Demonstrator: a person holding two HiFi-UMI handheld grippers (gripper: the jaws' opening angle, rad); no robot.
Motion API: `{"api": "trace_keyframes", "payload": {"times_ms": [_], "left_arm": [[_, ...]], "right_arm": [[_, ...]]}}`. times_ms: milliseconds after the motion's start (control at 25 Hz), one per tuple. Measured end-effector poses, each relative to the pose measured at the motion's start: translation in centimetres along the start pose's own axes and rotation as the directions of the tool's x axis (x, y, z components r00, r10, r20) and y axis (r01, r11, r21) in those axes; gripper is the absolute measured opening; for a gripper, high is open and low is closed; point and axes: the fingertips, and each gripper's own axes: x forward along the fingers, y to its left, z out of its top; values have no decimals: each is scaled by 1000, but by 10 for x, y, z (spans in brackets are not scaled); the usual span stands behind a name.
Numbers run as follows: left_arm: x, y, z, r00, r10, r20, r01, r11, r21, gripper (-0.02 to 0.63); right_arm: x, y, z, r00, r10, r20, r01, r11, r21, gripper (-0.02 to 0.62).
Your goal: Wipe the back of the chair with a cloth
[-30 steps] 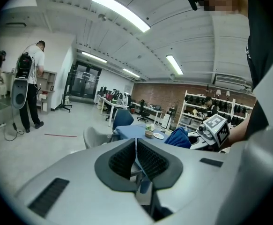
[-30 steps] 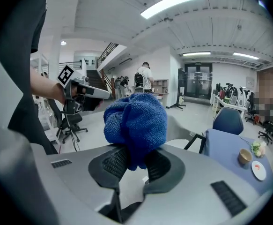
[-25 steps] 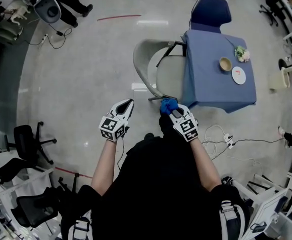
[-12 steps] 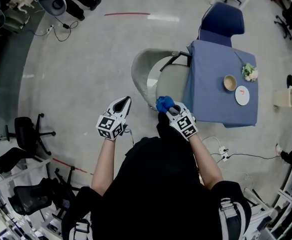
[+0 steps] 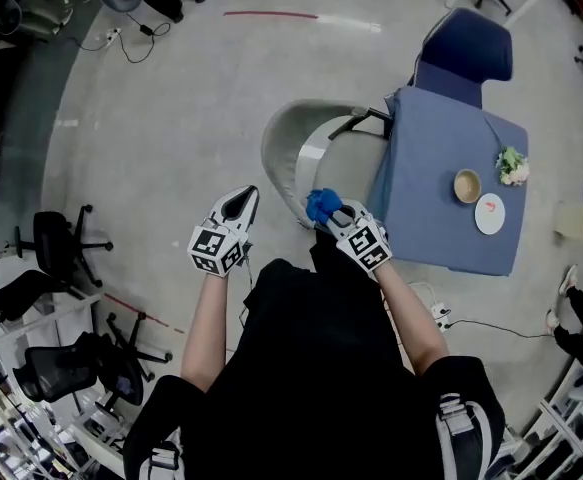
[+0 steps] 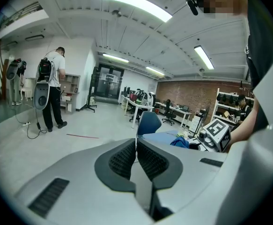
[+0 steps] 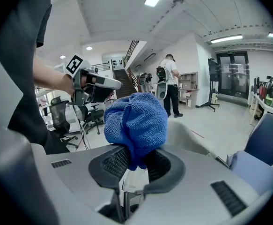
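Note:
A grey-backed chair (image 5: 283,148) stands pushed up to a blue-covered table (image 5: 451,228), its curved back facing me. My right gripper (image 5: 333,217) is shut on a bunched blue cloth (image 5: 322,205), which sits at the near lower end of the chair back. In the right gripper view the cloth (image 7: 136,123) bulges up out of the closed jaws, with the pale chair back (image 7: 192,137) just beyond it. My left gripper (image 5: 239,208) hangs to the left of the chair, over bare floor, jaws shut and holding nothing (image 6: 135,156).
A blue chair (image 5: 468,53) stands at the table's far side. On the table are a bowl (image 5: 467,185), a plate (image 5: 489,213) and a small bunch of flowers (image 5: 512,165). Black office chairs (image 5: 56,253) sit at the left. Cables and a power strip (image 5: 439,315) lie on the floor at right.
The view has shifted as I stepped closer to the chair. The right gripper with the cloth has moved up and left to the lower edge of the chair back. The left gripper keeps its place beside it.

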Motion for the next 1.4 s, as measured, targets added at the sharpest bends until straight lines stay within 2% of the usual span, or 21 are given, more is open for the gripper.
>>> {"api": "trace_keyframes", "payload": {"times_ms": [440, 840, 1040, 1200, 1280, 1400], "left_arm": [[21, 31, 8, 1000, 15, 6, -15, 1000, -18, 31], [40, 79, 21, 993, -117, -19, 117, 993, 4, 31], [71, 101, 14, 976, -211, -52, 212, 977, 10, 31], [102, 118, -11, 956, -272, -108, 273, 962, -3, 31], [115, 129, -21, 950, -284, -131, 286, 958, -3, 31], [136, 142, -28, 955, -268, -127, 267, 963, -22, 31]], "right_arm": [[47, -4, -9, 996, 67, -51, -67, 998, -3, 97], [101, -1, 7, 995, -6, -103, 10, 999, 41, 97], [130, -8, 5, 987, -57, -152, 68, 995, 70, 97], [156, -10, -7, 980, -57, -192, 77, 992, 101, 97], [174, -14, -14, 975, -48, -219, 68, 994, 85, 97], [195, -23, -27, 972, -28, -234, 50, 995, 89, 97]]}}
